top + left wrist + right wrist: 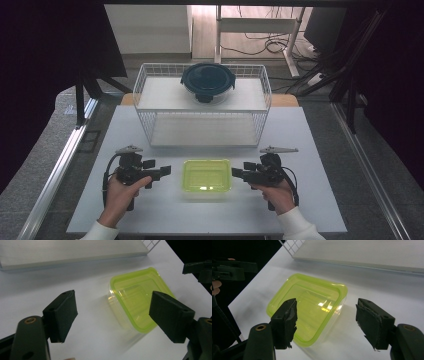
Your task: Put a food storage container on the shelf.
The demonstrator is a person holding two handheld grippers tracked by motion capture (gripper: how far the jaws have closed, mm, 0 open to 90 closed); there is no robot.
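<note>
Holding: a gripper in each of my hands, both low over the white table (pixel 310 200), one on either side of the green container (pixel 206 175).
Left gripper (pixel 164 171): jaws spread wide with nothing between them; it sits just left of the green container, tips pointing at it but not touching.
Left gripper's own view: my two black pads frame the container's near corner; the pad (pixel 61 315) on the left hangs over bare table, and the other pad overlaps the container's rim in the picture, though I cannot tell that it touches.
Right gripper (pixel 236 173): jaws parted, nothing clamped; it sits just right of the green container, tips close to its side wall.
Right gripper's own view: one pad (pixel 285 322) hangs in front of the container's near corner, the other over bare table beside it; contact I cannot tell.
Green container: clear tub with a yellow-green lid on, rectangular with rounded corners, flat on the table between my two grippers.
Wire basket (pixel 145 90): white, directly behind the green container, well apart from it, with a shelf across its top.
Round container (pixel 208 80): dark lid with clips, on that shelf, straight beyond the green container.
My sleeves: white, at the table's near edge, below the green container on both sides.
</note>
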